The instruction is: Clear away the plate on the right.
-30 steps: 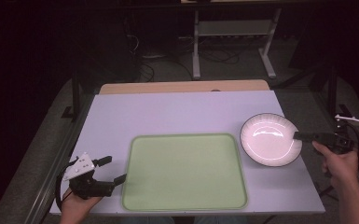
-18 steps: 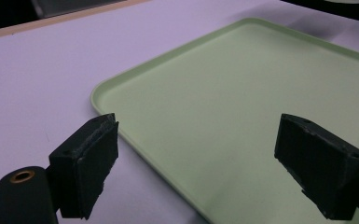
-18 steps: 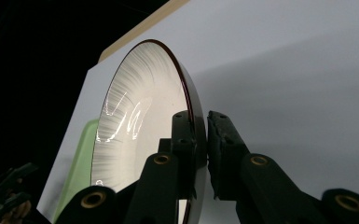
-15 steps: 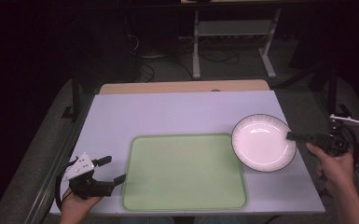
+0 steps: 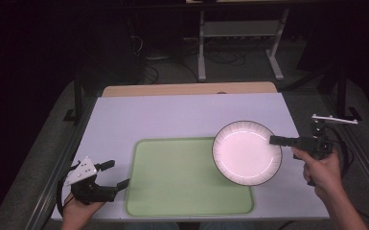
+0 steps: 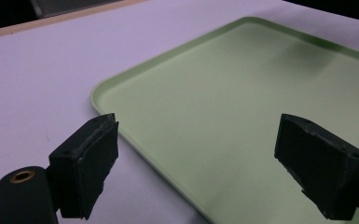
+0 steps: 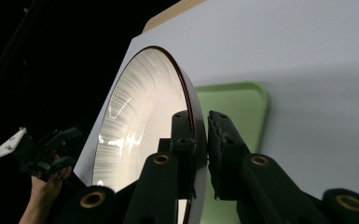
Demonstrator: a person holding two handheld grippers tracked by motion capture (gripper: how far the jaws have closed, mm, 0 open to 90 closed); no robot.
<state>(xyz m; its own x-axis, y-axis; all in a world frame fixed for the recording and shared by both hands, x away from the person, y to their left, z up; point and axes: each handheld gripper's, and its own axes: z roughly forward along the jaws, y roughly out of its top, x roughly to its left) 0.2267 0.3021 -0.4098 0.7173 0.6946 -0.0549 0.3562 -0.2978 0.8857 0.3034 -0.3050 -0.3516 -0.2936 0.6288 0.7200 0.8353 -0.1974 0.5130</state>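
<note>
The high view looked forward and down on the table (image 5: 187, 112). Each gripper view sat close behind its own jaws. All 3 views shared the green tray (image 5: 172, 177) (image 6: 242, 112) (image 7: 233, 102).

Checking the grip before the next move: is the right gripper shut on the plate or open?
Shut on it. The right gripper has its jaws pinching the plate at its rim, one jaw on each face.

The left hand (image 5: 76, 211), down at seven o'clock, holds the left gripper (image 5: 115, 175) low with its fingers (image 6: 86, 170) spread wide. At four o'clock the right hand (image 5: 321, 172) keeps the right gripper (image 5: 275, 140) level, fingers (image 7: 224, 149) pinched together.
</note>
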